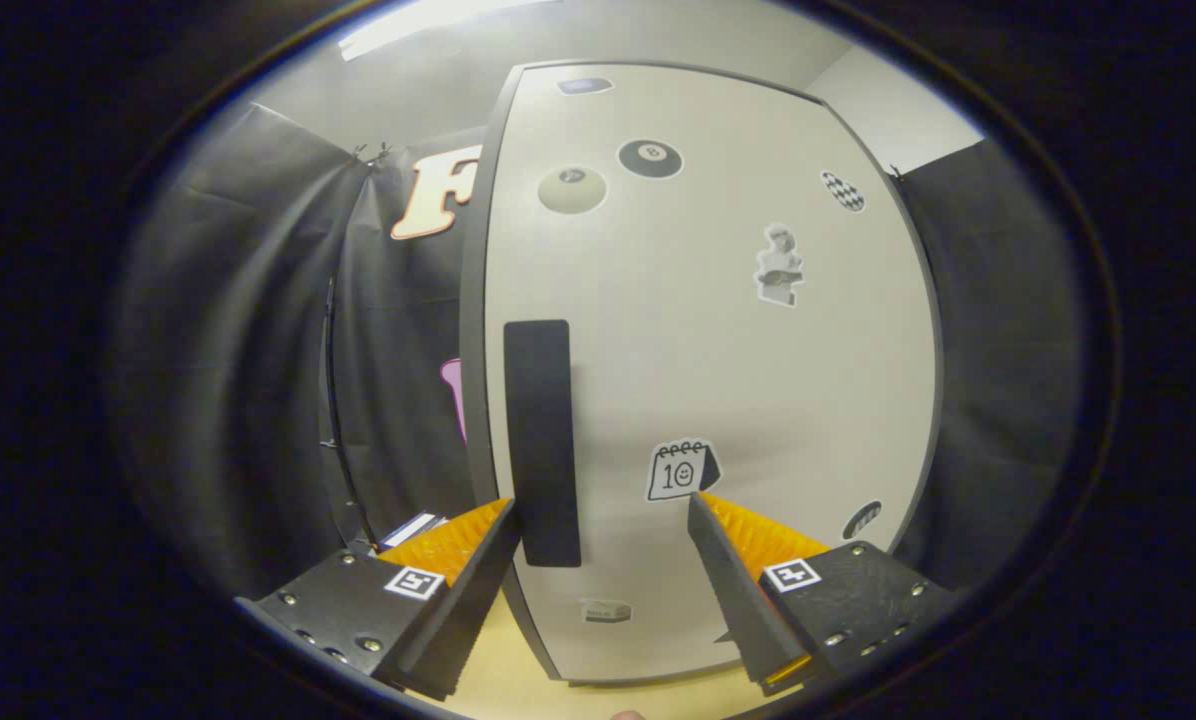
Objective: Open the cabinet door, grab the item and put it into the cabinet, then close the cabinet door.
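The pale, sticker-dotted cabinet door (738, 350) fills the middle of the frame, and from here it looks shut, so you are probably at the opening step or just after closing; I can't tell which. Its tall black rectangular handle (541, 440) runs down the door's left side, close to the dark edge. You hold the gripper (603, 520) spread wide and gripping nothing, its left fingertip (493, 530) right at the handle's lower end and its right one beside the small calendar sticker (680, 470). That stance suits hooking or pinching the handle, since the handle's lower end sits just inside the left finger. Whether that finger already touches the handle or door I can't make out. I cannot pick out the item meant for the cabinet; only a small white-and-blue object (410, 528) peeks above the left finger at lower left, too cut off to identify. The pale wooden surface (518, 680) shows below.
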A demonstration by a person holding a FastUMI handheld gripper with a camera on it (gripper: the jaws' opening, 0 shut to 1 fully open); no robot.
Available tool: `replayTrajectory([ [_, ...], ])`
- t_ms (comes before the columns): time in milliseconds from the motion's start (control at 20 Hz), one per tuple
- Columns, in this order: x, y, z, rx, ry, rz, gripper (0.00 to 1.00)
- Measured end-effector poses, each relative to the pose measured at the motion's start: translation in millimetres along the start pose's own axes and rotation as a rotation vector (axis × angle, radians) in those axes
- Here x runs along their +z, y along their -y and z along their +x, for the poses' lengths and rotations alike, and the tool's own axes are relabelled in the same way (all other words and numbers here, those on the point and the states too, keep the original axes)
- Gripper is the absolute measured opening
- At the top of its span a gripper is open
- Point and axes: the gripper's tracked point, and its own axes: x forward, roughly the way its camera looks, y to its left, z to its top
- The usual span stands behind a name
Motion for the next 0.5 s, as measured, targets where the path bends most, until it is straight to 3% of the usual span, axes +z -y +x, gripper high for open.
replayTrajectory([
  [500, 14.5, 50.5, -116.4, -0.061, -0.007, -0.071, 1.0],
])
